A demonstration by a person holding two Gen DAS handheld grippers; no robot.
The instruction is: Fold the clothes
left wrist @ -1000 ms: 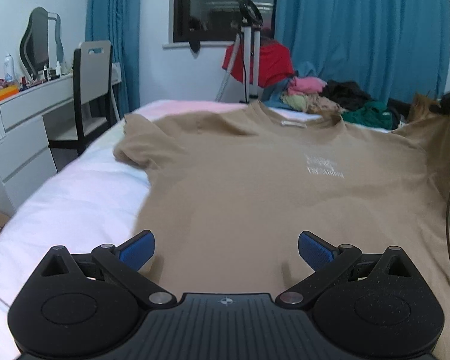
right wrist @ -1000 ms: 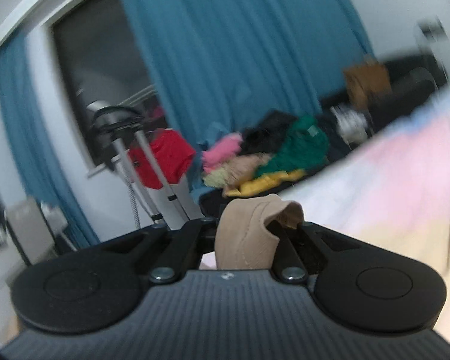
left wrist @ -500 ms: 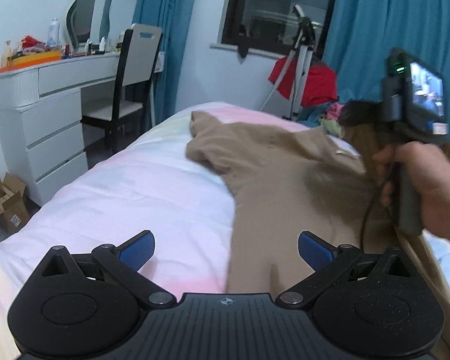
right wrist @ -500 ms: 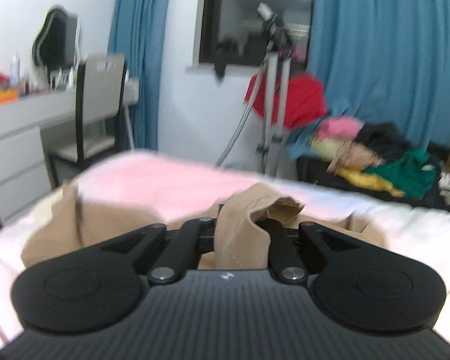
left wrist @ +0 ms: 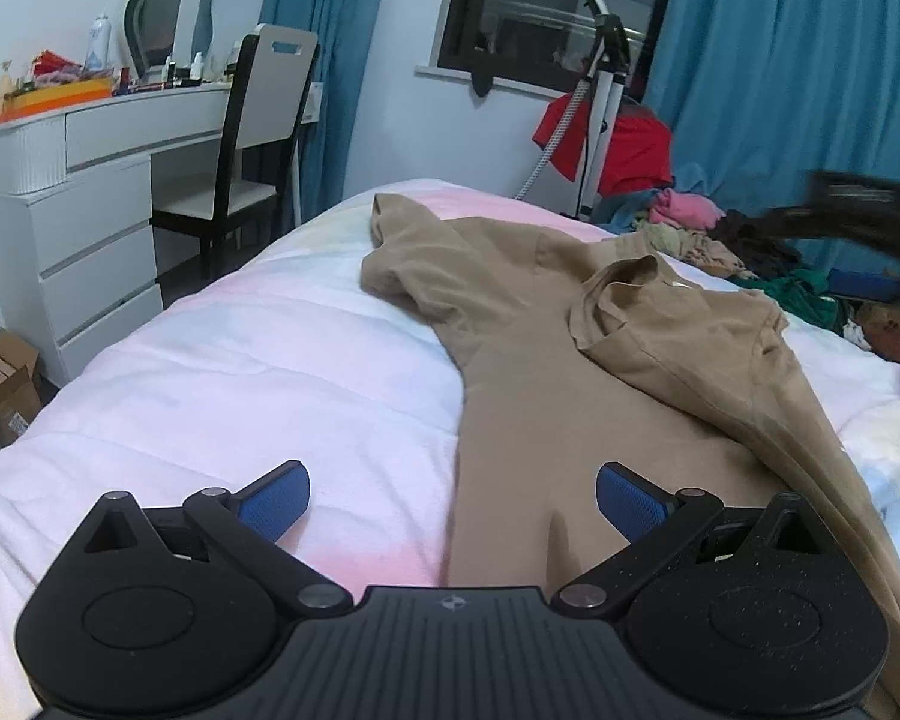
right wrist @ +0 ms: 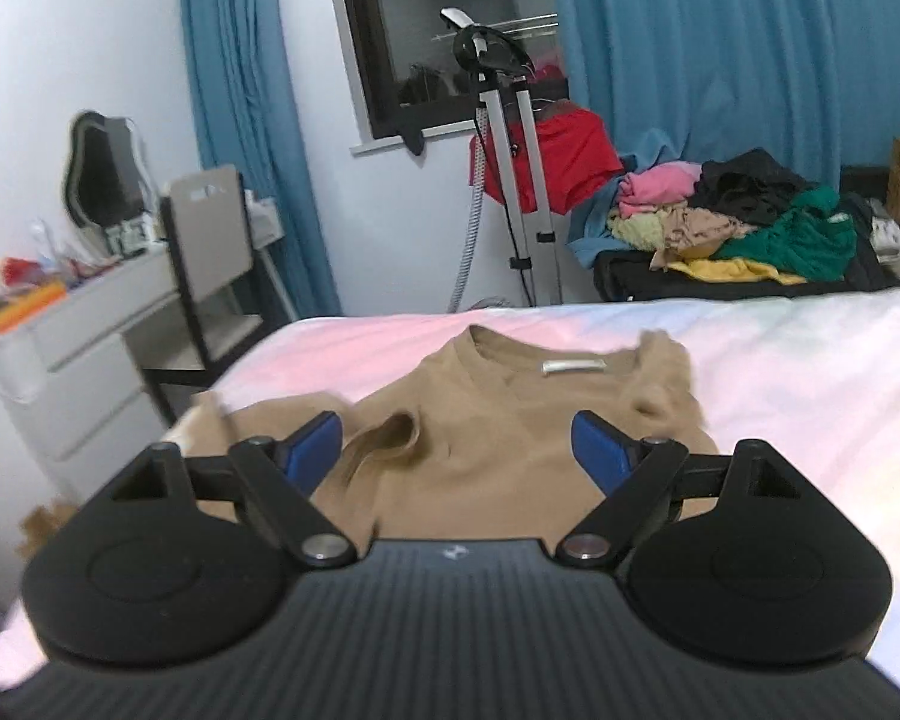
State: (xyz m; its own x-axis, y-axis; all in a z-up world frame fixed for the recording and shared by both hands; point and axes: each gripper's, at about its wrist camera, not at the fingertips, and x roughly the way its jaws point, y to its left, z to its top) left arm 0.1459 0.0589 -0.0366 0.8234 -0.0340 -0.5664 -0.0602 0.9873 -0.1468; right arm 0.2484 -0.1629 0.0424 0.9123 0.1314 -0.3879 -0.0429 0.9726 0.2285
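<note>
Tan T-shirt (left wrist: 576,360) lies on the white bed (left wrist: 240,372), one side folded over, long axis running away from both grippers. Left gripper (left wrist: 453,495) and right gripper (right wrist: 456,450) gape wide, empty; the right gripper hovers over the collar end, the left at the hem.

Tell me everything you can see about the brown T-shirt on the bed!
The tan T-shirt lies on the white bed, looking like soft knit cloth. One side with its short sleeve is folded over the middle; the other sleeve lies out flat. The right wrist view shows its round collar with a pale label. It is slightly wrinkled. Neither gripper holds it.
</note>
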